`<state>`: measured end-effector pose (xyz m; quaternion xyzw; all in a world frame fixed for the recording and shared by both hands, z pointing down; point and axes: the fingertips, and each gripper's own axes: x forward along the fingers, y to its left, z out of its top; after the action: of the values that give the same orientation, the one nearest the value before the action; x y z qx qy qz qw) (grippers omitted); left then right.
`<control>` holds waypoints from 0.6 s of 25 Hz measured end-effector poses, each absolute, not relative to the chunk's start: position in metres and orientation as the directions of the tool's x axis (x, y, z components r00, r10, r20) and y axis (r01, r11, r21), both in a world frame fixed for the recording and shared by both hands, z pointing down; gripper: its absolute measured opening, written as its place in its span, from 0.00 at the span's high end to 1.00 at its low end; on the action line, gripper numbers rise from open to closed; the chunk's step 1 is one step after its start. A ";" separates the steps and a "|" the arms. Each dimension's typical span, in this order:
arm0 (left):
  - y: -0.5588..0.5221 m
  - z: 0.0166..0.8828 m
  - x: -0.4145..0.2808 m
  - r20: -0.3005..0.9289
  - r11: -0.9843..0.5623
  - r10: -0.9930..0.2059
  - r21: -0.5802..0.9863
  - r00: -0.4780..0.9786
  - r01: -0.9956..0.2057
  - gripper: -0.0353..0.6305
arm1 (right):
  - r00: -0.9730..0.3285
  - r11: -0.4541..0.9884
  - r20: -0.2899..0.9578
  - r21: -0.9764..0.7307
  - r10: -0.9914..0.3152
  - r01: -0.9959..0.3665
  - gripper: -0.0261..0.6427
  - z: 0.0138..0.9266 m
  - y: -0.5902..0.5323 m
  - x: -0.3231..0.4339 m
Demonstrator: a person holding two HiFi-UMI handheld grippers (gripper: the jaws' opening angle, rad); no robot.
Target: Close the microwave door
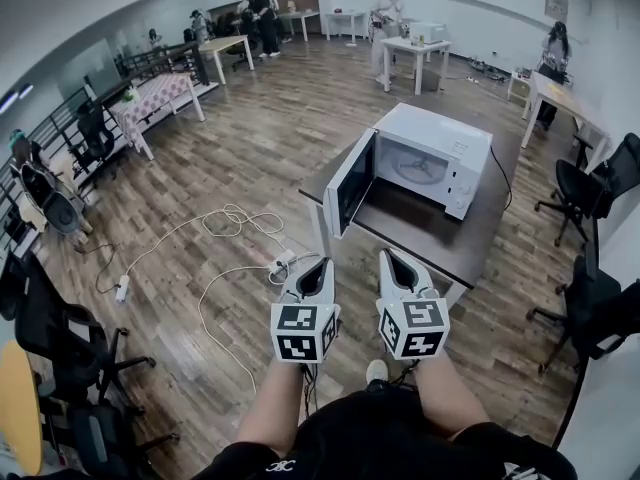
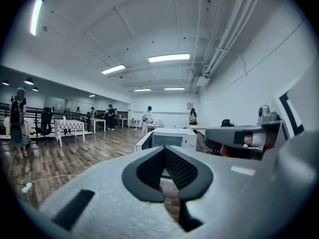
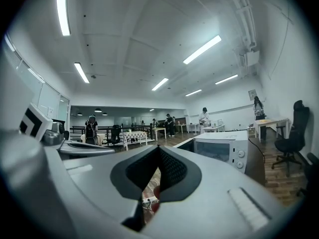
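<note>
A white microwave (image 1: 432, 158) stands on a dark table (image 1: 440, 243), and its door (image 1: 350, 183) hangs wide open towards the left. In the head view both grippers are held side by side short of the table's near edge, pointing at the microwave and apart from it. My left gripper (image 1: 322, 264) is shut with nothing in it, its tips meeting in the left gripper view (image 2: 164, 148), where the microwave (image 2: 169, 138) shows beyond. My right gripper (image 1: 390, 256) is also shut and empty (image 3: 158, 148); the microwave (image 3: 222, 148) lies ahead to its right.
A white cable with a power strip (image 1: 283, 263) trails over the wooden floor just left of the table. Black office chairs (image 1: 585, 183) stand to the right, and more chairs (image 1: 70, 348) at the near left. Other tables and several people fill the back of the room.
</note>
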<state>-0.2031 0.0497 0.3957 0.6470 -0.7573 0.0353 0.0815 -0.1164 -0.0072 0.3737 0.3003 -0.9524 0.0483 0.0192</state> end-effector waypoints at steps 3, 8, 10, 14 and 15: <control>0.019 0.396 -0.209 0.178 0.160 -0.973 0.057 -0.148 -0.985 0.93 | -0.824 0.819 0.066 -0.086 -0.563 -0.567 0.95 0.373 -0.038 -0.122; -0.025 0.398 -0.226 0.203 0.184 -0.964 0.044 -0.171 -0.982 0.93 | -0.836 0.830 0.080 -0.103 -0.543 -0.549 0.95 0.376 -0.087 -0.137; -0.039 0.397 -0.233 0.210 0.199 -0.960 0.038 -0.187 -0.979 0.93 | -0.845 0.838 0.084 -0.110 -0.529 -0.535 0.95 0.375 -0.104 -0.146; -0.063 0.395 -0.249 0.215 0.232 -0.952 0.052 -0.216 -0.971 0.93 | -0.867 0.859 0.095 -0.113 -0.490 -0.498 0.95 0.375 -0.130 -0.165; -0.068 0.396 -0.253 0.218 0.239 -0.951 0.061 -0.221 -0.969 0.93 | -0.872 0.865 0.097 -0.113 -0.479 -0.488 0.95 0.376 -0.135 -0.170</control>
<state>-0.2532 -0.0679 0.3960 0.6153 -0.7801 0.0437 0.1050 -0.1697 -0.1354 0.3759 0.2507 -0.9652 0.0672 0.0330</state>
